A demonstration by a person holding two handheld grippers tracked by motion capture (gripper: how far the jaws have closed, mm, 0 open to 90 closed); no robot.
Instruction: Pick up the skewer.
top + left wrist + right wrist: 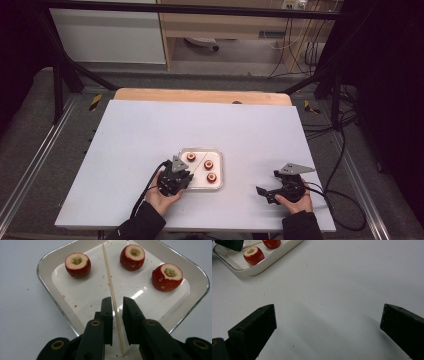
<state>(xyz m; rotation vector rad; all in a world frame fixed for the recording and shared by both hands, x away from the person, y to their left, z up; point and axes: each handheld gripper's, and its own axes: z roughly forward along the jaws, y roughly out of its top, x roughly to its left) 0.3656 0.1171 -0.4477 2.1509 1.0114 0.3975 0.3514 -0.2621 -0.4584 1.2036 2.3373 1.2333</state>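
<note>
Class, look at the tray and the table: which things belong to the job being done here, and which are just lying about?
In the job:
left gripper, jaws either side of the wooden skewer
three cored red fruits
white tray

Lying about:
right gripper, open over bare table
crumbs

In the left gripper view, the top edge cuts off the far end of the skewer (110,277). The gap at the fingers (107,315) is unclear. In the right gripper view, the edge cuts the tray (262,267).

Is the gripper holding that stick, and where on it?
Not gripped yet: the left gripper has its jaws around the skewer near its close end, gaps showing. The right gripper is empty.
</note>
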